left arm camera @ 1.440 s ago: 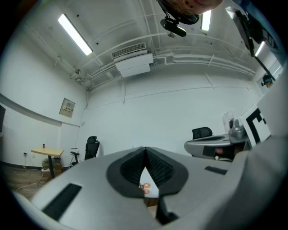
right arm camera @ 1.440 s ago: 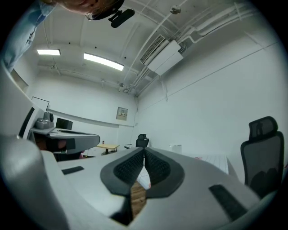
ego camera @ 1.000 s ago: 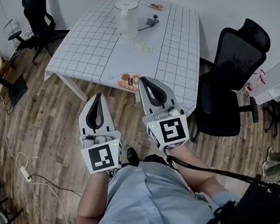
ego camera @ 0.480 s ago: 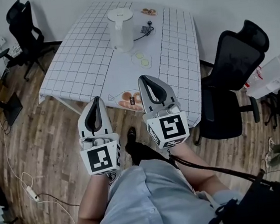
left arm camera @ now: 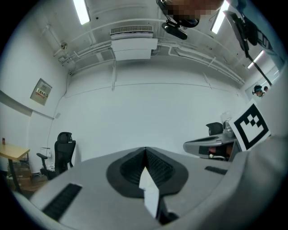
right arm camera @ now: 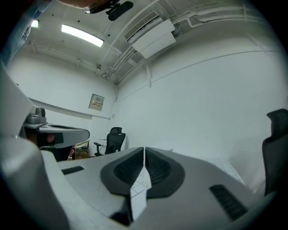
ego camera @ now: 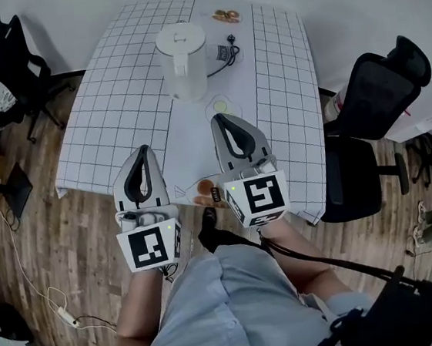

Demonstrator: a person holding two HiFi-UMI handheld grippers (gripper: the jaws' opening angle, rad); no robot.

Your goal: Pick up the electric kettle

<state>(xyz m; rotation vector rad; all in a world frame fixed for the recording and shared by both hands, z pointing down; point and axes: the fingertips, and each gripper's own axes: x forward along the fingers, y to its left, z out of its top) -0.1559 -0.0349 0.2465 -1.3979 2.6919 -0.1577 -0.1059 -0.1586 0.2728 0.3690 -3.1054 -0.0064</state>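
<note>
Fingers (right arm camera: 123, 168) together, empty, on left gripper (ego camera: 142, 152) and right gripper (ego camera: 222, 121); saucer (ego camera: 221, 106) near electric kettle (ego camera: 182, 60) ahead.

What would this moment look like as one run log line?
electric kettle: upright on table, not held | left gripper: shut, empty | right gripper: shut, empty, short of the kettle

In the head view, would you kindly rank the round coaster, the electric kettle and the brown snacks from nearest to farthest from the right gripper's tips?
1. Round coaster: just ahead of the right gripper.
2. Electric kettle: farther up the table, ahead and to the left.
3. Brown snacks: at the table's far edge.
</note>
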